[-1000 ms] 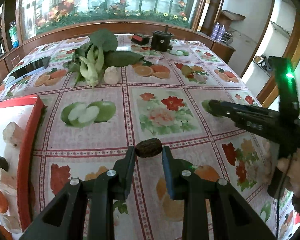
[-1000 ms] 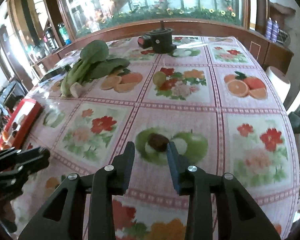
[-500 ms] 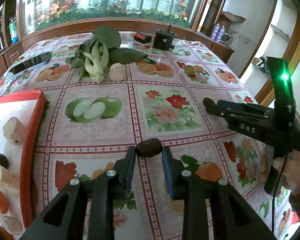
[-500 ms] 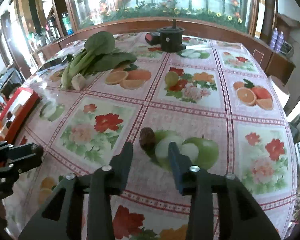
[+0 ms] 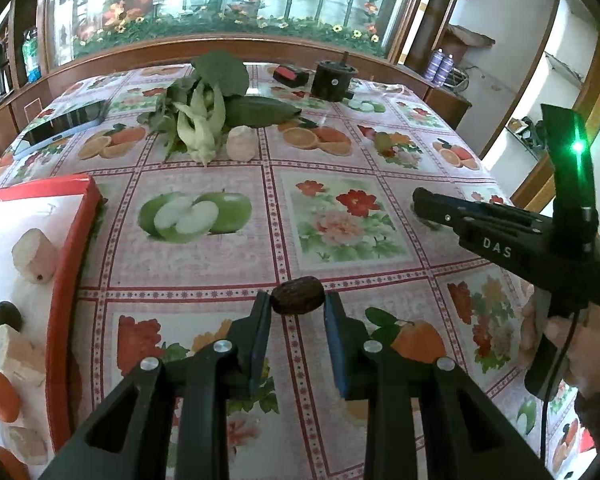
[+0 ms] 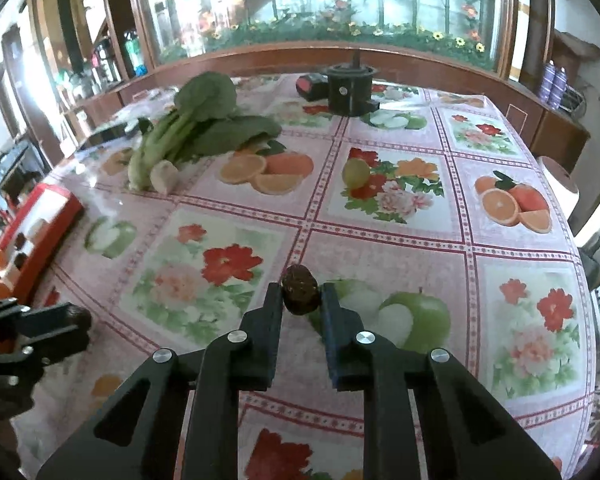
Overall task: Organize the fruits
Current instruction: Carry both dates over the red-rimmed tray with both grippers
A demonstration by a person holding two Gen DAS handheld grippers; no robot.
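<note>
A dining room with a flower mural on the far wall; the worktop (image 5: 204, 264) wears a glossy oilcloth printed with fruit and flower squares. At its far side lie a bunch of leafy green bok choy (image 5: 204, 120), a pale peeled root chunk (image 5: 241, 143), a black cylindrical holder (image 5: 334, 83) and a dark flat tablet (image 5: 62, 125).

Your left tongs (image 5: 298, 308) are clamped on a wrinkled dark brown date (image 5: 297, 301), held just above the cloth. Your right tongs (image 6: 301, 298) have just been closing and now pinch a second wrinkled brown date (image 6: 300, 289) over the printed green apple, near the right edge of the worktop.

The red-rimmed white tray (image 5: 70, 264) at the near left already carries pale wedge-shaped pieces, a dark olive-like fruit and orange rounds.

Both fruits sit only at the very tips of the pads. To do this step well, keep your squeeze steady, since a small rounded date can roll out. Lift each one clear of the cloth before you travel, carry it level to the left over the red rim, and lower it onto a bare white patch before you part the tongs.
</note>
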